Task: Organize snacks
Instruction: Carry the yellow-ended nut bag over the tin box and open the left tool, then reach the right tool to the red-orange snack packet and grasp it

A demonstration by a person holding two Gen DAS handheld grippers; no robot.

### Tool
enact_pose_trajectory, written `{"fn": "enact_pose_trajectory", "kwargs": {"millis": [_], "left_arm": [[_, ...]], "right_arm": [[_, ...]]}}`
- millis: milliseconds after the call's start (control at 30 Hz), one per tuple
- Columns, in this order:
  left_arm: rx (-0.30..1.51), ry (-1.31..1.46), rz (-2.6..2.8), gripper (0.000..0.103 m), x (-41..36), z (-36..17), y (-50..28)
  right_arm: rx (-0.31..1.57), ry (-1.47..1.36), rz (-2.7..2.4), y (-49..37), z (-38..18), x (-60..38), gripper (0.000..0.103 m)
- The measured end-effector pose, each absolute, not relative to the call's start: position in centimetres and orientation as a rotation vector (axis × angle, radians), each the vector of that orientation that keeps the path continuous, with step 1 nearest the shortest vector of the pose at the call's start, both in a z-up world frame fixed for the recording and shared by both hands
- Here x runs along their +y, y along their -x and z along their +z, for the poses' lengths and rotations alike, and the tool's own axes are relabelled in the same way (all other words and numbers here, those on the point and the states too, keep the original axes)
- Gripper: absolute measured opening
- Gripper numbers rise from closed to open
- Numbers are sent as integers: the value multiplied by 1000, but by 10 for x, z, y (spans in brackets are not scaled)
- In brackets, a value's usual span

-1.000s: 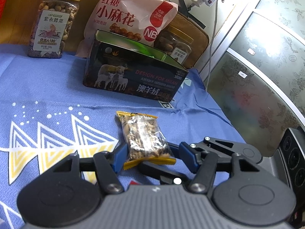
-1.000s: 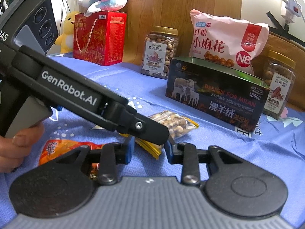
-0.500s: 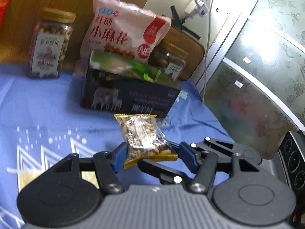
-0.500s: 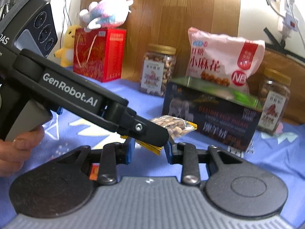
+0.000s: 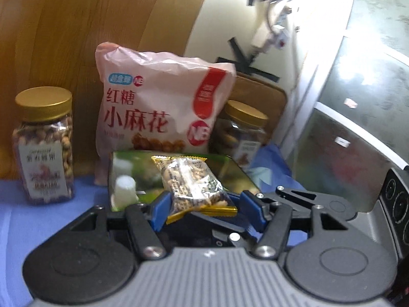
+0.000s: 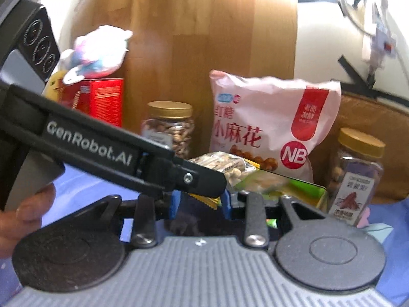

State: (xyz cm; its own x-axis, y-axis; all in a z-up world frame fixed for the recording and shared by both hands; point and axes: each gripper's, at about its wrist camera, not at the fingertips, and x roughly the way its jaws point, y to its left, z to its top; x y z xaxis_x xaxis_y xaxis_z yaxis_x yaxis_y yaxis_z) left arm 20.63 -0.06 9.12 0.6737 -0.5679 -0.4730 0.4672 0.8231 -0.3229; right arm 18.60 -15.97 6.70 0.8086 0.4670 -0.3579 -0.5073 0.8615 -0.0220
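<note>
Both grippers hold one small clear snack packet with yellow ends [image 5: 191,181]. My left gripper [image 5: 204,208] is shut on its near end; the right gripper's black finger shows beside it. In the right wrist view my right gripper [image 6: 200,200] is shut on the packet [image 6: 225,165], with the left gripper's black arm [image 6: 102,151] crossing in front. The packet hangs over the open dark tin box with green inside [image 5: 133,171], whose rim also shows in the right wrist view [image 6: 301,186]. A small white cup-shaped item [image 5: 124,188] lies in the box.
Behind the box stand a pink snack bag [image 5: 158,110], a nut jar at the left [image 5: 43,148] and another jar at the right [image 5: 242,138]. A red gift box [image 6: 99,99] with plush toys [image 6: 97,48] stands far left. A blue cloth [image 5: 15,215] covers the table.
Both grippers have lifted the packet off the blue cloth and carried it forward, from in front of the tin box to above its open top.
</note>
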Motion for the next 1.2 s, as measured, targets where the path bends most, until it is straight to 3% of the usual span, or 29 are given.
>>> {"fn": "enact_pose_trajectory", "kwargs": {"millis": [33, 100, 200, 400, 500, 900, 1200], "left_arm": [[598, 174, -568, 67, -3, 88, -216], [620, 152, -526, 67, -8, 80, -234], [647, 141, -498, 67, -9, 71, -241], [602, 244, -556, 67, 22, 83, -202], [604, 279, -567, 67, 39, 85, -176], [727, 349, -583, 67, 85, 36, -60], [749, 397, -637, 67, 99, 29, 0]], "right_arm": [[359, 120, 512, -194, 64, -158, 40], [365, 137, 470, -204, 56, -155, 45], [359, 121, 441, -198, 50, -160, 45], [345, 25, 473, -153, 50, -182, 46], [391, -46, 515, -127, 43, -191, 55], [637, -135, 744, -54, 11, -183, 55], [743, -248, 788, -56, 4, -186, 55]]}}
